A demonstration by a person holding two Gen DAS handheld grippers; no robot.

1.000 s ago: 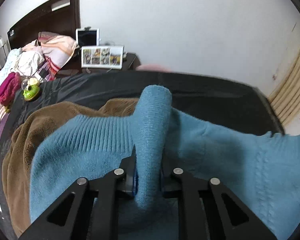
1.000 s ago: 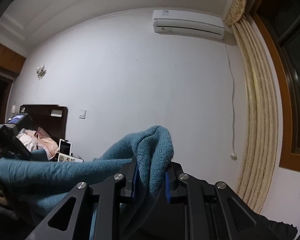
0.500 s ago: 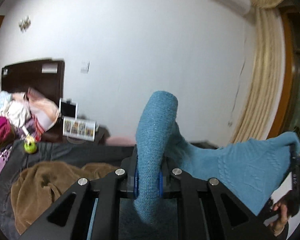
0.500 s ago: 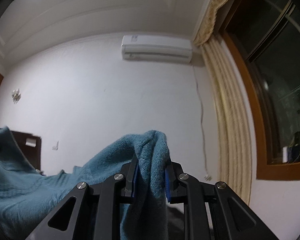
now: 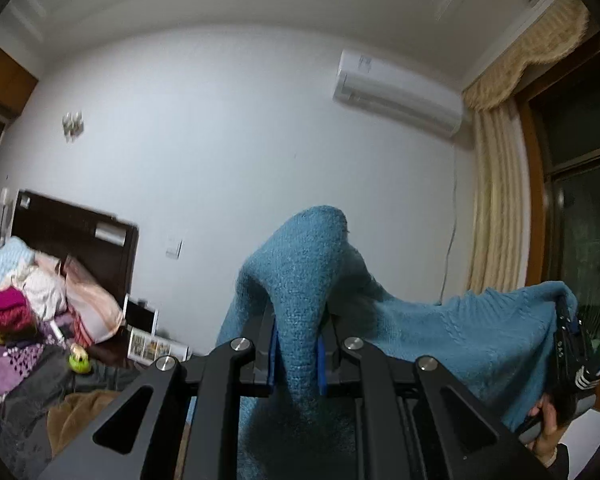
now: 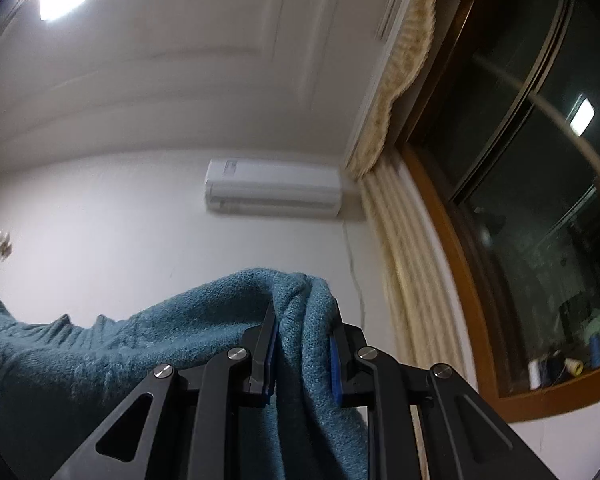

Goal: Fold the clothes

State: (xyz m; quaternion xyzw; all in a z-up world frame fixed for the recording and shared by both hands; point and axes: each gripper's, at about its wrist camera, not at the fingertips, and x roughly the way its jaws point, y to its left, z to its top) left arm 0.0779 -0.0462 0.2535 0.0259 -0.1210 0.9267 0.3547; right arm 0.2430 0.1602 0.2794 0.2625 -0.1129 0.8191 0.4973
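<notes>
Both the left tongs (image 5: 296, 354) and right tongs (image 6: 303, 360), each pinching the teal knit sweater (image 5: 440, 336), have swung it up off the bed (image 5: 32, 396), stretched between them for folding.

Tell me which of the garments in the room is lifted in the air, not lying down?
The blue knitted sweater. It hangs stretched between the left gripper and the right gripper. The brown garment and the pile of clothes lie on the bed.

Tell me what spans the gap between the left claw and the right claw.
The blue sweater stretches between the left claw and right claw, both clamped on it; left wrist view shows it.
</notes>
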